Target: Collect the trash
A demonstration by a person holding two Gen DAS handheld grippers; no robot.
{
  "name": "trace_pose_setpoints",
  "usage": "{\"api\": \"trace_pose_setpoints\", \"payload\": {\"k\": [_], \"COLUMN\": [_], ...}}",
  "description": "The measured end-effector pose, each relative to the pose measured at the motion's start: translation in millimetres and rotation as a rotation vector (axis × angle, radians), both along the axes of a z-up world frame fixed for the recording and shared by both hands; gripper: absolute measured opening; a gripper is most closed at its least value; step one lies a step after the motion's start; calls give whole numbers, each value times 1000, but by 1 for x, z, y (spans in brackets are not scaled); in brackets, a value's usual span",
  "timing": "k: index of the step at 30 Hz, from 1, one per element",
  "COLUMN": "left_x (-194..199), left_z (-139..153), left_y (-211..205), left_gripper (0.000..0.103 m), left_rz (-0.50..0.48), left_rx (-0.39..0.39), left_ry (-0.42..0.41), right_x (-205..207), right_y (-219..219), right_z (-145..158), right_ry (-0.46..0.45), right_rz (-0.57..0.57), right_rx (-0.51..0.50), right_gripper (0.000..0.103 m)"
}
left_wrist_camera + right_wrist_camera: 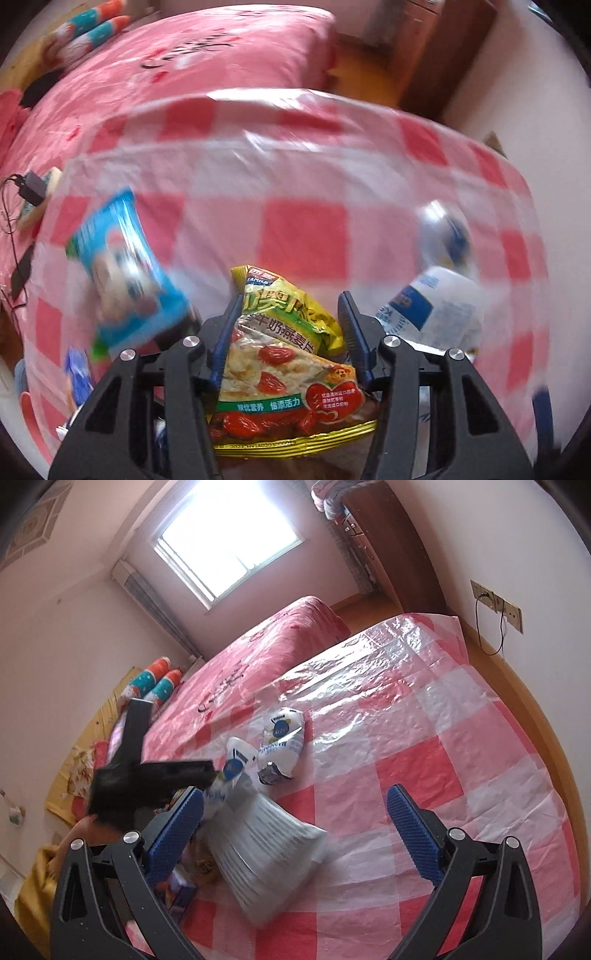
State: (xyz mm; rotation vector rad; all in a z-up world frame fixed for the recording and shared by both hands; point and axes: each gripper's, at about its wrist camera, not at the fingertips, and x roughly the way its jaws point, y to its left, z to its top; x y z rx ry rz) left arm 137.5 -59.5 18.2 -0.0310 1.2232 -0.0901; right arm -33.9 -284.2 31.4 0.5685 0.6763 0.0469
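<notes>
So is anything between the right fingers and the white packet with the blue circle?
No. Only bare checked sheet lies between the open right gripper and the white packet; the striped bag sits aside, lower left.

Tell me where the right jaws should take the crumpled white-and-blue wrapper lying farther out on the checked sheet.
Probably across the white-and-blue wrapper at its puffed middle, coming down from above. It lies flat on the checked sheet with open space on its right side, and the right gripper is already open; its crumpled bulk should give the jaws something to pinch.
</notes>
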Motion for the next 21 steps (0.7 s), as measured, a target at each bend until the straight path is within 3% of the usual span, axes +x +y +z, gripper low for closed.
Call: {"api": "trace_pose_setpoints", "payload": {"k": [9,15,21], "left_x": [-66,-81,-85], "left_z": [3,5,15], "left_y": [-1,7,18], "left_gripper": [50,46,46], "left_rz": [-87,-87,-75], "left_rx": [-91,-131,-175], "left_ry": [-21,-57,-102], "right_x": [13,12,7], "right_y": [22,44,40], "right_z": [-17,-21,-18], "right_ry": [107,139,101], "right_rz": [146,213,217], "right_rx": [-80,-236,-188], "right_gripper": [98,98,99]}}
